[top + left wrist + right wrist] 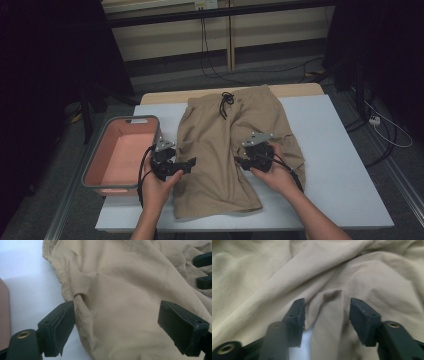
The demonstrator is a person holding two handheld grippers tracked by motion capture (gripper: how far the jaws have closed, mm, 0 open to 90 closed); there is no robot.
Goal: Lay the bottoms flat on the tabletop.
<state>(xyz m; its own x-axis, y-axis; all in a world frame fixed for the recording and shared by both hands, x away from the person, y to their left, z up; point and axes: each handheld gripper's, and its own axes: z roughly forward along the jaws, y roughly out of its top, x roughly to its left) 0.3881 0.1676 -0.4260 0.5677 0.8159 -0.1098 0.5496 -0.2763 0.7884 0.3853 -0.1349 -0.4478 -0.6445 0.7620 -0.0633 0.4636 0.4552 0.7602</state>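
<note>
High view: tan shorts (235, 150) lie flat mid-desk (340, 165), waistband at 12 o'clock. A pink bin (120, 152) sits at 9 o'clock. The left tongs (186, 165) and right tongs (240, 163) hover over the legs.

Left gripper view: the left tongs (117, 322) are spread wide, straddling the shorts' (125, 290) side seam.

Right gripper view: the right tongs (327, 317) are released, flanking a raised fold of the shorts (287, 277).

Pink bin w/ grey rim (98, 150) sits at table's left edge, looks empty tho dim. White table (345, 165). Black cables (385, 131) on floor, right side & behind.
</note>
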